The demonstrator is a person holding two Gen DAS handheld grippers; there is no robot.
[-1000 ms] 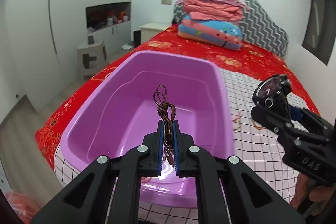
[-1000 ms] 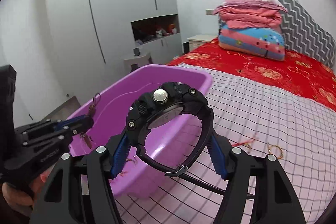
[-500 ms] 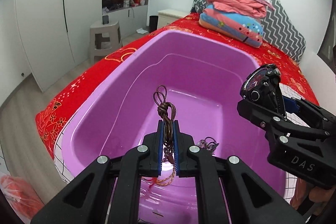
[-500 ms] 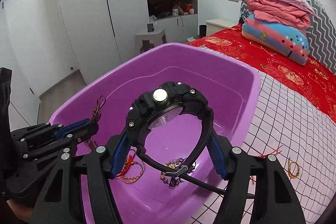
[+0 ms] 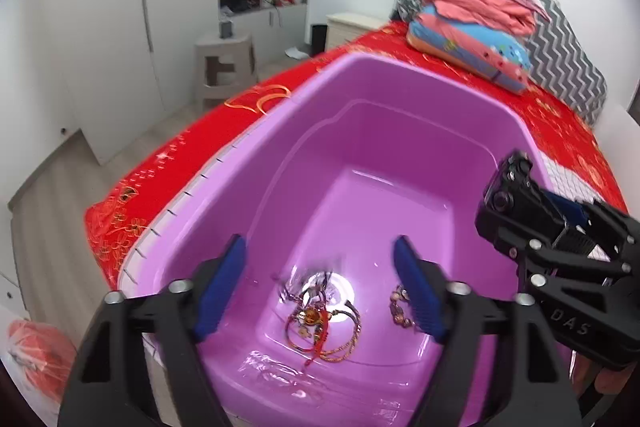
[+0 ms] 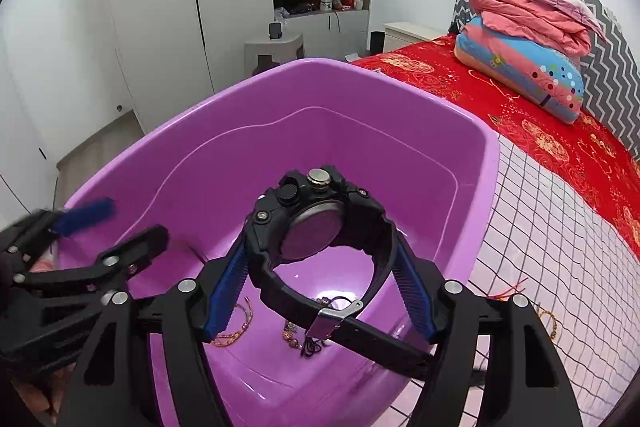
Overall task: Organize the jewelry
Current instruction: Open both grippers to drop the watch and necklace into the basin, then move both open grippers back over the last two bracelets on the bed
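A purple plastic tub (image 5: 384,75) (image 6: 360,79) stands on the bed. My left gripper (image 5: 320,279) is open and empty above the tub; it also shows in the right wrist view (image 6: 116,223). Below it a tangle of cords and bracelets (image 5: 320,323) lies on the tub floor, with a beaded bracelet (image 5: 400,311) beside it. My right gripper (image 6: 320,291) is shut on a black wristwatch (image 6: 316,227) and holds it over the tub; watch and gripper show at the right of the left wrist view (image 5: 516,195).
The tub rests on a checked cloth (image 6: 552,267) over a red bedspread (image 5: 172,167). Loose red and gold bracelets (image 6: 516,291) lie on the cloth right of the tub. Folded quilts (image 6: 524,43) are stacked at the bed's head. A grey stool (image 5: 224,67) stands by the wardrobe.
My left gripper opened and the brown cord necklace dropped into the tub. Both grippers moved further over the tub; the watch tilted forward.
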